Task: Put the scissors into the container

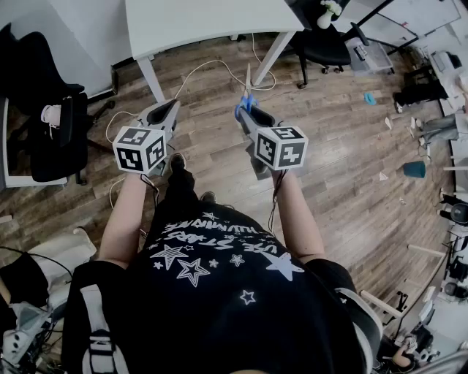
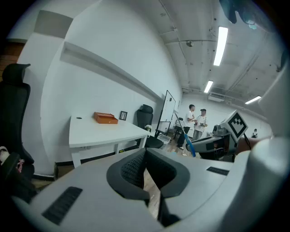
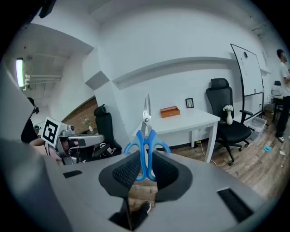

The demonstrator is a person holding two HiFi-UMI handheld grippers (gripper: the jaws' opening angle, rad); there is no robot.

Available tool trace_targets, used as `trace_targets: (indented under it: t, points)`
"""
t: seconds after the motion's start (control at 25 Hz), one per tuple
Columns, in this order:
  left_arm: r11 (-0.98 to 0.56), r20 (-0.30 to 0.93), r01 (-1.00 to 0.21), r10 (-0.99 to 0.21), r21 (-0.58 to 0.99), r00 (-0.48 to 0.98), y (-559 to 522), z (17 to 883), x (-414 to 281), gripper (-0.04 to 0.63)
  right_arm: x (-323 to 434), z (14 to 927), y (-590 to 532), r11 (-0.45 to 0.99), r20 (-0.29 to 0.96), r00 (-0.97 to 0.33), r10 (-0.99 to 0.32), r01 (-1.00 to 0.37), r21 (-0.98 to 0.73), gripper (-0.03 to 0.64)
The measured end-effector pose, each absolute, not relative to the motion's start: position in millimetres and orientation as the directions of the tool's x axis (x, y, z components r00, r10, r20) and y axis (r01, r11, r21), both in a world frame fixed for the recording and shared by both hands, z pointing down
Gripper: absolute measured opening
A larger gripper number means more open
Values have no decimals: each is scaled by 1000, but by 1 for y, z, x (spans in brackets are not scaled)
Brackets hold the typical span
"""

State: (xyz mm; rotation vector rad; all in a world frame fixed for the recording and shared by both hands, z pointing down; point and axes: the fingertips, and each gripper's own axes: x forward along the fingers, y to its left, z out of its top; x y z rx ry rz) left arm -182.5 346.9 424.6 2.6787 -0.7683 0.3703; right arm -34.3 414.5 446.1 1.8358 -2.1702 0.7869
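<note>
1. Left of the white table (image 1: 212, 22), in the head view, a black chair (image 1: 51, 139) stands on the wooden floor (image 1: 344, 161).
2. Before the table's near edge, by its left leg, the left claw (image 1: 172, 106) hangs over the floor. The left gripper view shows its jaws pressed together at the tips (image 2: 146, 152) with nothing between them.
3. Just right of that, short of the table and level with the left claw, the right claw (image 1: 248, 109) grips the scissors (image 1: 248, 88).
   - In the right gripper view the dark pads of the claw (image 3: 146, 163) clamp the blue handles.
   - The closed blades of the scissors (image 3: 146, 131) stick out past the tips and point toward the table.
   - The scissors are in the air, clear of the table top.
4. On the table top (image 3: 190, 121), toward the wall, lies an orange box (image 3: 170, 111). A small picture frame (image 3: 189, 103) stands just right of it.
5. Right of the table stands a black office chair (image 3: 222, 113). A white vase of flowers (image 3: 229, 117) shows near it, but I cannot tell what the vase stands on.
</note>
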Motion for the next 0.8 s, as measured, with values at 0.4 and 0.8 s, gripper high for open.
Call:
trace_targets:
  t: [0.4, 0.8]
  points:
    - [-800, 338, -544, -454, 254, 824, 343, 429, -169, 18, -25, 454, 415, 79, 480, -209, -852, -958, -277, 97]
    - [-792, 339, -557, -468, 248, 816, 339, 428, -176, 18, -20, 461, 411, 71, 488, -218, -845, -950, -304, 97]
